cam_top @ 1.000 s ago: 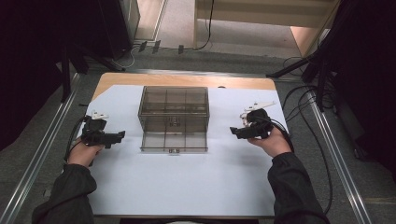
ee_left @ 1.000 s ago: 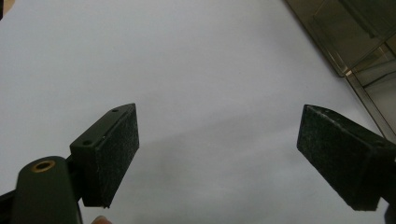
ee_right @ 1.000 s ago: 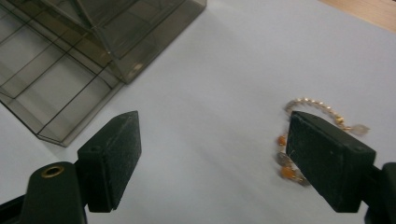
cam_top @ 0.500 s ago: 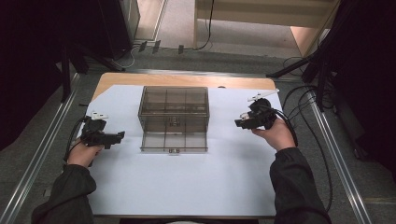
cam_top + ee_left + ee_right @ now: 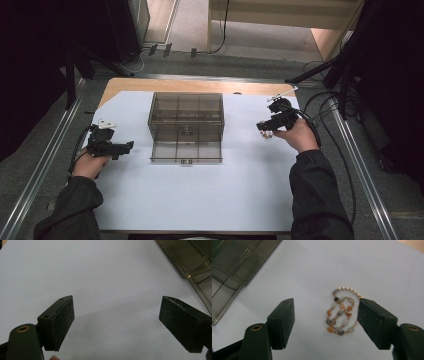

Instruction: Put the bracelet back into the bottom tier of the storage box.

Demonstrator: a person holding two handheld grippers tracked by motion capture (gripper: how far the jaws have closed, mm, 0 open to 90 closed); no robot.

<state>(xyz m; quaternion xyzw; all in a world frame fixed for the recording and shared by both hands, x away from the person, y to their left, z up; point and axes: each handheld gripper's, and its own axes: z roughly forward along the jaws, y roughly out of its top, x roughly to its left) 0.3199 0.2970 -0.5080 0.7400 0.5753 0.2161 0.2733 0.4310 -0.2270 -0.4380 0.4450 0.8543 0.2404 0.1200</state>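
- In the high view, we saw the left hand-held gripper [image 5: 125, 146] low over the white sheet [image 5: 200, 200] that covered most of the desk [image 5: 131, 84], to the left of the box [image 5: 186, 125] and apart from it.
- The box was smoky and see-through, split into compartments, and it sat on the far middle of the sheet with a flat divided part lying toward us.
- The right hand-held gripper [image 5: 261, 126] was held to the right of the box, near the sheet's far right corner, with its tip toward the box.
- Just under that tip we made out a small pale speck on the sheet, too small to identify from there.
- In the left gripper view, the jaws were spread wide with nothing between them, over bare sheet; a corner of the box [image 5: 192, 262] lay at the upper right.
- In the right gripper view, the bracelet [image 5: 342, 311] lay coiled on the sheet, a chain of orange, grey and pale beads.
- The right jaws had just been closing a little, yet they were parted, empty, and above the bracelet, which showed between them, closer to the right-hand one.
- We could not tell if that jaw touched it.
- The box edge [image 5: 234, 270] crossed that view's upper left, well apart from the bracelet.
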